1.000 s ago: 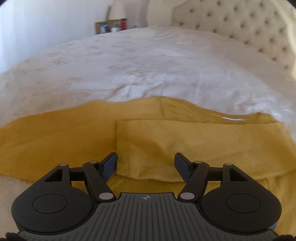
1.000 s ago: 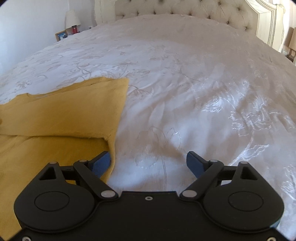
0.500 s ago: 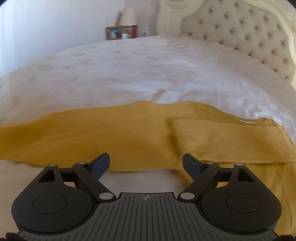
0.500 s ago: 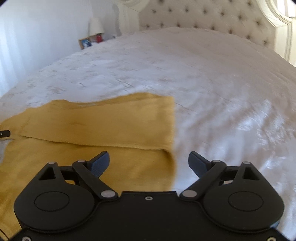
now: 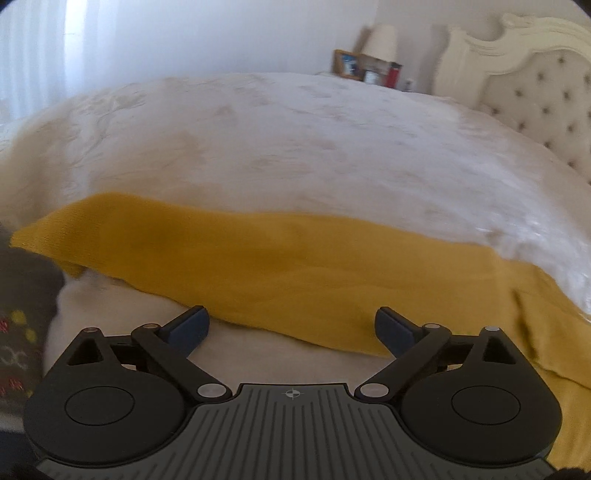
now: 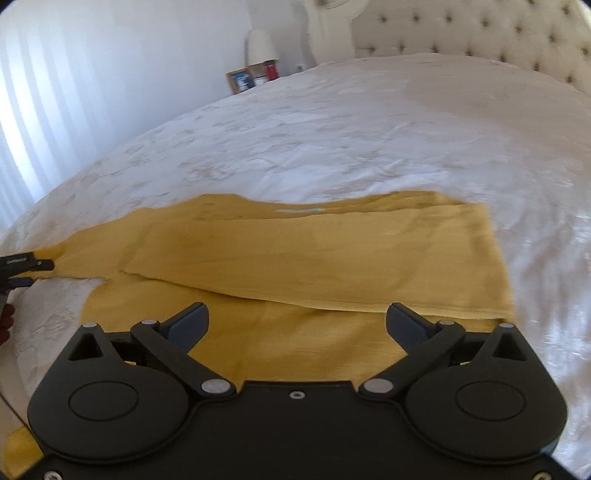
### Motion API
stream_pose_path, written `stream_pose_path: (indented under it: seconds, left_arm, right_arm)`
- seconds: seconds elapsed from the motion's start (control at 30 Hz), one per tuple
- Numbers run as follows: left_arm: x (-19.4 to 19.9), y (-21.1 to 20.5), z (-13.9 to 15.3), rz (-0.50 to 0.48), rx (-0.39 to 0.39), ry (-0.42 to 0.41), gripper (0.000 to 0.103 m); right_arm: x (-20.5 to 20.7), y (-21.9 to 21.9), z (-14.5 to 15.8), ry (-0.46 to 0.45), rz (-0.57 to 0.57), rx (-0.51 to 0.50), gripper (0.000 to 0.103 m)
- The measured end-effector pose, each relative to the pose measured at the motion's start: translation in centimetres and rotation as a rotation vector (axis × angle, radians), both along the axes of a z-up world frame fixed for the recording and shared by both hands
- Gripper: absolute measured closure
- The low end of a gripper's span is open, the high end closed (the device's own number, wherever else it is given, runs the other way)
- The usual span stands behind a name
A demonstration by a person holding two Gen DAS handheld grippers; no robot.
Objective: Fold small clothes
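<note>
A mustard-yellow knitted garment lies flat on the white bedspread, with one sleeve folded across its body. In the left wrist view its other sleeve stretches out to the left, the cuff near the bed's edge. My left gripper is open and empty, just in front of that sleeve's near edge. My right gripper is open and empty, over the garment's lower body. The left gripper also shows at the right wrist view's left edge, by the sleeve.
A tufted cream headboard stands at the far end of the bed. A nightstand with a lamp, a picture frame and a red can is at the back. A dark patterned cloth lies off the bed's left edge.
Both grippers have swung to the left. The left one went from the folded sleeve to the outstretched sleeve and opened wider. The right one moved from the garment's right edge to over its body.
</note>
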State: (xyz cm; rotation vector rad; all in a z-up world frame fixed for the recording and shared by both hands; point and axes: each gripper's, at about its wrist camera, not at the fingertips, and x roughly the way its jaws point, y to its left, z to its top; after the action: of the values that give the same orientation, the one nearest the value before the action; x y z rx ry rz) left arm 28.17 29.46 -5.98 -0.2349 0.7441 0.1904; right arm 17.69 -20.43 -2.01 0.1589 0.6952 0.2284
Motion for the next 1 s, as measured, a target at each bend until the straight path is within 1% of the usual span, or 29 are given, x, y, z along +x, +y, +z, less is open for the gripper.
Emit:
stream_pose_path:
  seconds: [0.03, 0.17, 0.27, 0.4, 0.5, 0.53, 0.57, 0.6, 0.63, 0.67, 0.7, 0.73, 0.83, 0.9, 1.0]
  left_arm:
    - [0.2, 0.5, -0.2, 0.011, 0.004, 0.003, 0.000]
    - [1.3, 2.3, -0.9, 0.037, 0.017, 0.018, 0.000]
    - [2.0, 3.0, -1.1, 0.036, 0.025, 0.023, 0.000]
    - [2.9, 3.1, -1.4, 0.018, 0.034, 0.025, 0.000]
    - [3.6, 2.7, -1.6, 0.001, 0.065, 0.036, 0.001]
    - [3.7, 2.5, -1.5, 0.008, 0.074, 0.040, 0.003]
    - [3.8, 2.4, -1.4, 0.025, 0.083, 0.037, 0.025]
    - [3.8, 2.1, -1.1, 0.046, 0.103, 0.030, 0.044]
    - [3.8, 1.8, -0.8, 0.051, 0.119, 0.027, 0.076]
    - [4.0, 1.5, -0.5, 0.039, 0.120, 0.026, 0.090]
    - [4.0, 1.1, -0.1, 0.022, 0.113, 0.021, 0.091]
    - [4.1, 0.6, 0.3, 0.011, 0.113, 0.012, 0.094]
    - [3.8, -1.9, 2.3, -0.026, 0.105, -0.043, 0.094]
    - [3.6, -4.2, 3.9, -0.070, 0.090, -0.076, 0.094]
    - [3.6, -8.2, 5.8, -0.147, 0.088, -0.112, 0.094]
  right_arm:
    - [0.1, 0.5, 0.0, -0.001, 0.015, -0.003, 0.001]
    - [0.4, 2.0, 0.0, -0.003, 0.053, -0.027, 0.001]
    - [0.5, 2.7, -0.2, 0.005, 0.071, -0.034, 0.001]
    - [0.4, 3.4, -0.6, 0.018, 0.087, -0.037, 0.001]
    - [0.2, 3.6, -0.8, 0.025, 0.097, -0.042, 0.001]
    - [0.1, 3.7, -0.8, 0.026, 0.100, -0.043, 0.001]
    - [0.0, 3.7, -0.8, 0.026, 0.102, -0.044, 0.001]
    - [-0.1, 3.6, -0.8, 0.026, 0.104, -0.046, 0.001]
    - [-0.3, 3.6, -0.8, 0.026, 0.105, -0.047, 0.001]
    - [-0.4, 3.5, -0.8, 0.026, 0.106, -0.048, 0.001]
    - [-0.5, 3.4, -0.7, 0.026, 0.107, -0.047, 0.001]
    - [-0.6, 3.2, -0.7, 0.027, 0.107, -0.046, 0.001]
    - [-0.9, 2.7, -0.6, 0.025, 0.102, -0.038, 0.001]
    - [-1.1, 2.4, -0.7, 0.027, 0.097, -0.035, 0.001]
    - [-1.4, 1.8, -0.9, 0.033, 0.086, -0.026, 0.001]
